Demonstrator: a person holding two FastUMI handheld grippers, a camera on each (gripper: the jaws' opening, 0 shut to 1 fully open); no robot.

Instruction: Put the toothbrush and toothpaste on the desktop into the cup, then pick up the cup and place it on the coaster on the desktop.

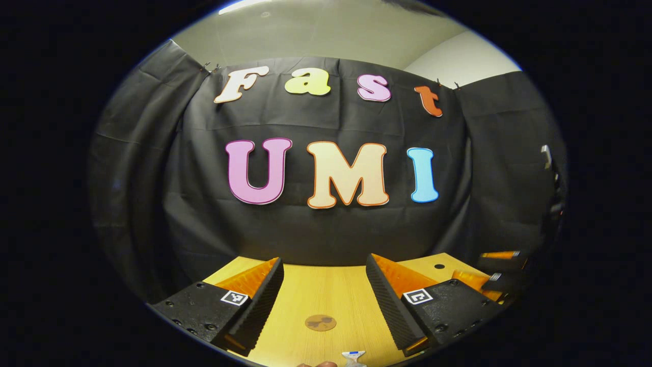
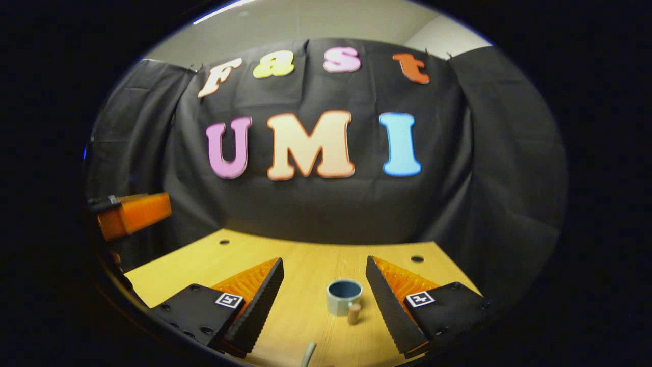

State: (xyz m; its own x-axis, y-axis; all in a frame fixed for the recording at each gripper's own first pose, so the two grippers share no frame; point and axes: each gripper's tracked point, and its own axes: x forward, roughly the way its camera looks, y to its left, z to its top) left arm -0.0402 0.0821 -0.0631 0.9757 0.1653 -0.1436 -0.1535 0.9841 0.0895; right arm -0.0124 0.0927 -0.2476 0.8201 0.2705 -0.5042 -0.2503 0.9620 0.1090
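Dim booth, overhead ceiling light strip, sharp centre, fisheye bending and soft blur at edges

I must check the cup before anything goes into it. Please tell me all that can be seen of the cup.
The cup in the right gripper view is a small pale mug with a darker blue-grey inside, and it looks empty. It stands upright, mouth up, on the wooden desktop, with a short wood-coloured handle pointing toward the camera. Nothing else touches it.

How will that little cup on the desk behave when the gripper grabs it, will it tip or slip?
The cup stands upright and looks squat, so it probably resists tipping. Its faceted sides may give the right gripper, whose jaws stand open around it, a fair hold. It appears empty, so likely light; a sideways nudge could slide it on the smooth desk.
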